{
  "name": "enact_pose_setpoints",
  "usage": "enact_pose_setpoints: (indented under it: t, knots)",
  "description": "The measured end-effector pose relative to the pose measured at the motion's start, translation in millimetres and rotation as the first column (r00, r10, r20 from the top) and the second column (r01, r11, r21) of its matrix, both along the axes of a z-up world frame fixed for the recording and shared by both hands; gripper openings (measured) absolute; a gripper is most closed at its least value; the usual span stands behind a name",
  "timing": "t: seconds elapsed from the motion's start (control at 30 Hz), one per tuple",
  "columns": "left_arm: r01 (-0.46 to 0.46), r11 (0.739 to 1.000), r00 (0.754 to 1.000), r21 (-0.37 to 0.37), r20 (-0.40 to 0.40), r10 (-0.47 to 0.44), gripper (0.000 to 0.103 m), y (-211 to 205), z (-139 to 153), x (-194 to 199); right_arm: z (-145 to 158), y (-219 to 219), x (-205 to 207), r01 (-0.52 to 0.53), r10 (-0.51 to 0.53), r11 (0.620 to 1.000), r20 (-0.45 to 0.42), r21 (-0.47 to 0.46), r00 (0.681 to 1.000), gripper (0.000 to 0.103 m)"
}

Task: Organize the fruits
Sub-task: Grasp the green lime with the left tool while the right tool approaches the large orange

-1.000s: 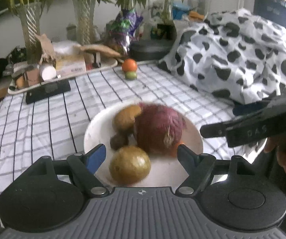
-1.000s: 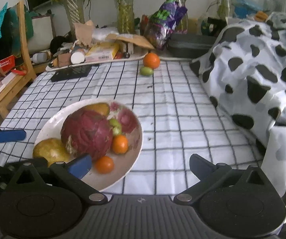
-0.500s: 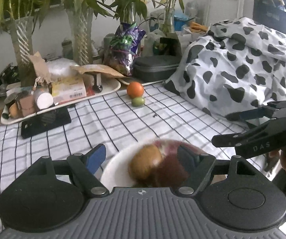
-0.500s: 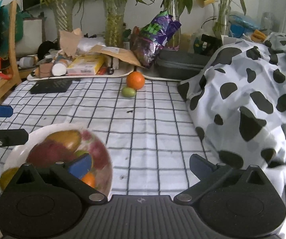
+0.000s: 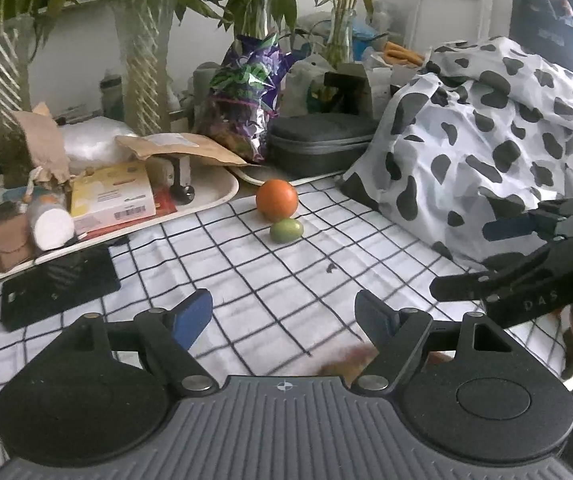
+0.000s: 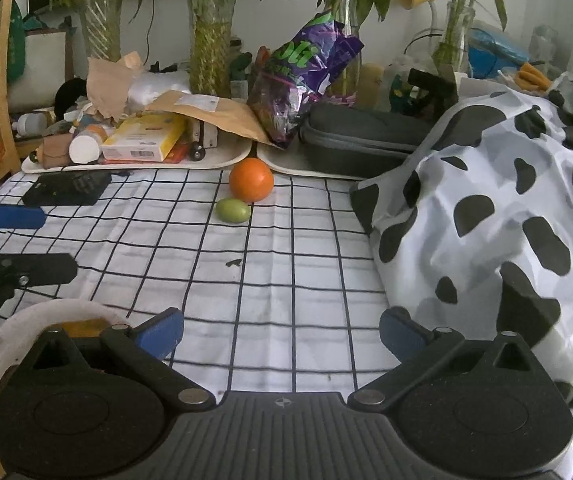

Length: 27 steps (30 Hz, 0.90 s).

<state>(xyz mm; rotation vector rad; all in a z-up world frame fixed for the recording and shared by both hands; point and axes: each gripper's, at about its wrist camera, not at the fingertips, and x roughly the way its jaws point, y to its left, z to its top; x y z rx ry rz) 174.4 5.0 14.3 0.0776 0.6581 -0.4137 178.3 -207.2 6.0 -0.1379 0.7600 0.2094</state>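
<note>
Orange (image 6: 251, 179) touching green fruit (image 6: 232, 210) (checked cloth (image 6: 286, 272)), jaws apart

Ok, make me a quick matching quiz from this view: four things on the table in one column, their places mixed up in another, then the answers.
Things:
1. orange
2. green fruit
3. purple snack bag
4. white plate

Places:
A. near left corner, behind the right hand-held gripper
B. just in front of the orange
C. at the checked cloth's far edge
D. upright among the plant vases

Pairs: 1-C, 2-B, 3-D, 4-A
</note>
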Motion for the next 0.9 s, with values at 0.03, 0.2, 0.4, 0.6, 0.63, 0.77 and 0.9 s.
enact_pose_setpoints:
  t: [0.03, 0.2, 0.4, 0.6, 0.63, 0.77, 0.9]
  knots:
    - [0.006, 1.0, 1.0, -0.004, -0.001, -0.006, 0.077, 0, -2, 5, -1, 0, 4, -0.002, 0.002, 1.0, -0.002, -0.004, 1.0, 0.103]
    - [0.041, 0.999, 0.999, -0.02, -0.001, -0.041, 0.077, 1, -10, 31, -6, 0, 22, 0.001, -0.001, 1.0, -0.015, -0.023, 1.0, 0.103]
    - [0.095, 0.995, 0.996, -0.026, 0.001, -0.095, 0.077, -2, -19, 64, -10, -4, 45, 0.014, -0.015, 0.999, -0.028, -0.034, 0.999, 0.103]
    - [0.171, 0.985, 0.985, 0.022, 0.028, -0.171, 0.077, -18, -28, 95, -16, -5, 66, 0.013, -0.015, 0.999, -0.039, -0.051, 0.999, 0.103]
    - [0.182, 0.983, 0.983, 0.032, 0.029, -0.183, 0.076, -22, -31, 100, -18, -5, 70, 0.01, -0.012, 0.998, -0.04, -0.06, 0.999, 0.103]
    - [0.225, 0.97, 0.973, 0.089, 0.031, -0.228, 0.069, -36, -43, 115, -22, -6, 84, 0.009, -0.013, 0.997, -0.044, -0.083, 0.999, 0.103]
    - [0.244, 0.96, 0.968, 0.134, 0.022, -0.25, 0.058, -46, -58, 126, -24, -9, 96, 0.012, -0.016, 0.997, -0.052, -0.07, 0.999, 0.103]
